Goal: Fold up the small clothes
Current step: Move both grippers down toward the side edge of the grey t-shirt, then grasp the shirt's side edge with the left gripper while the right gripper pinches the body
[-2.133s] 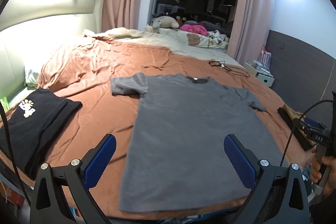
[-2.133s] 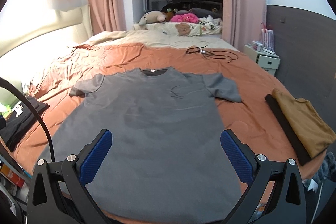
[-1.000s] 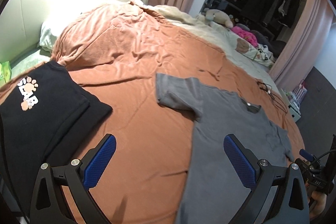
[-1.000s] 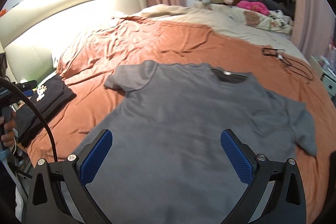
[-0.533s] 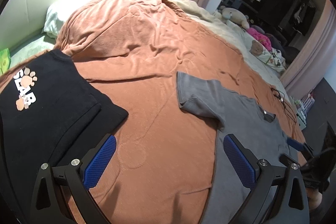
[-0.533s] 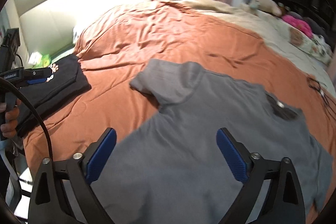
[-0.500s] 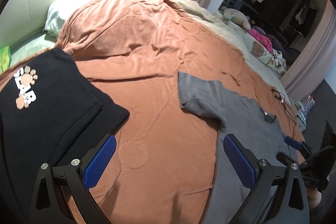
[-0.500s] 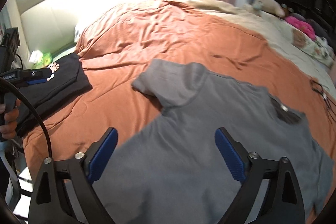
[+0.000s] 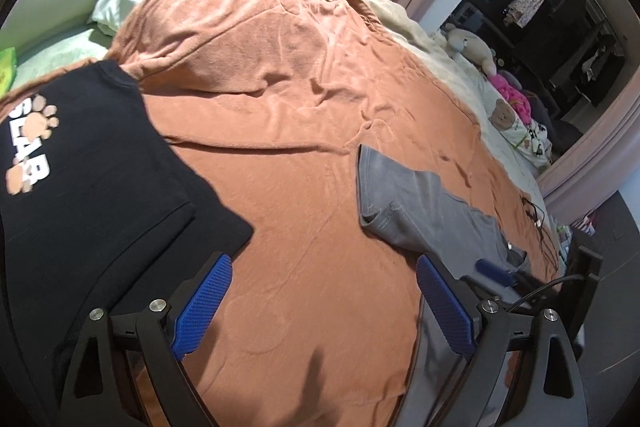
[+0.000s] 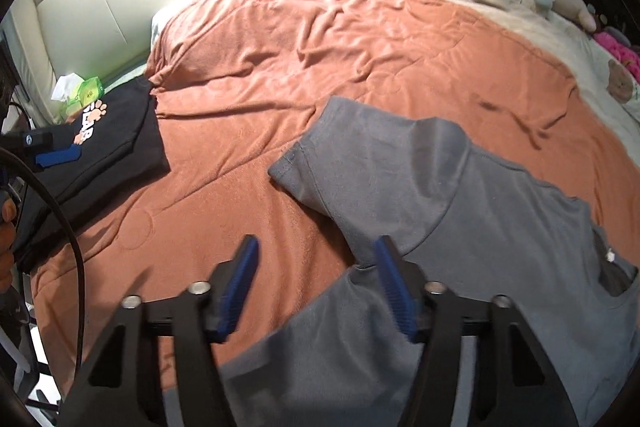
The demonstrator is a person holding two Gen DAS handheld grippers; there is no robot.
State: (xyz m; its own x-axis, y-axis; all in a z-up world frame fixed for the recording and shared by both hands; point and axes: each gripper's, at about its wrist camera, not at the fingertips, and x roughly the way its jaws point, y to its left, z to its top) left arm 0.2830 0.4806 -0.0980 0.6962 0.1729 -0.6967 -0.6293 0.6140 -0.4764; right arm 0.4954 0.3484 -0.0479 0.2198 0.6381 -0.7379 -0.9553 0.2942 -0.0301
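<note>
A grey T-shirt point(image 10: 460, 227) lies flat on the orange-brown bedspread point(image 10: 320, 67), its left sleeve point(image 9: 396, 195) spread toward the headboard. My right gripper point(image 10: 316, 279) hovers over the shirt's armpit edge, its jaws closing; the pads do not press on cloth. My left gripper point(image 9: 324, 303) hangs wide over bare bedspread between the grey shirt point(image 9: 460, 223) and a folded black T-shirt point(image 9: 80, 187). Its jaws are closing slightly with nothing between them. The right gripper's body shows at the right edge of the left wrist view.
The folded black shirt point(image 10: 104, 155) with a paw print lies at the bed's near left corner. A green tissue pack point(image 10: 86, 93) sits by the cream headboard point(image 10: 100, 11). Plush toys point(image 9: 472, 47) and a cream blanket point(image 9: 440, 67) are at the far end. A black cable point(image 9: 536, 215) lies beyond the shirt.
Both grippers swung left toward the shirt's left sleeve and sank lower. The right gripper's jaws narrowed markedly; the left's narrowed a little.
</note>
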